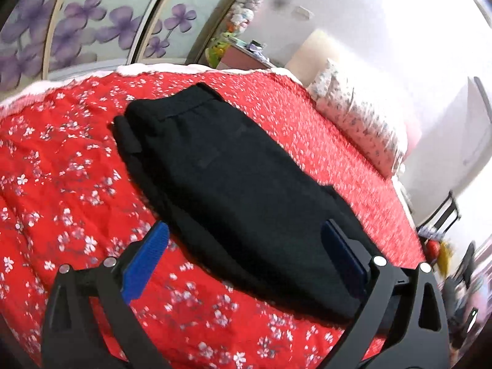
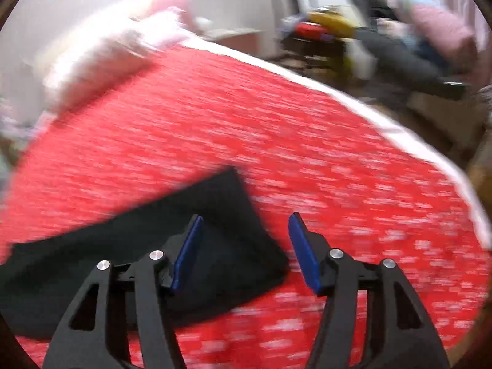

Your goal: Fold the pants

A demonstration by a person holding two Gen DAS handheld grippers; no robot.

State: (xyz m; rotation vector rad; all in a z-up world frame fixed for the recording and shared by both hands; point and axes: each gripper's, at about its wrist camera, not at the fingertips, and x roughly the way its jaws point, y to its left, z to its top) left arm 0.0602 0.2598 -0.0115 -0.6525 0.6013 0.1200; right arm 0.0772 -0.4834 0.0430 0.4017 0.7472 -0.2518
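Observation:
Black pants [image 1: 227,178] lie folded lengthwise on a red flowered bedspread [image 1: 67,190], waistband at the far end. My left gripper [image 1: 246,230] is open and empty, its blue pads wide apart above the pants' near end. In the blurred right wrist view the pants [image 2: 221,215] show one corner at lower left. My right gripper [image 2: 246,218] is open and empty above that corner, the left pad [image 2: 189,252] over black cloth, the right pad [image 2: 303,252] over the bedspread [image 2: 276,123].
A flowered pillow [image 1: 356,123] lies at the bed's right side. A wardrobe with purple flower panels [image 1: 92,21] stands behind the bed. Cluttered chairs and bags [image 2: 369,37] stand beyond the bed's white edge [image 2: 384,123].

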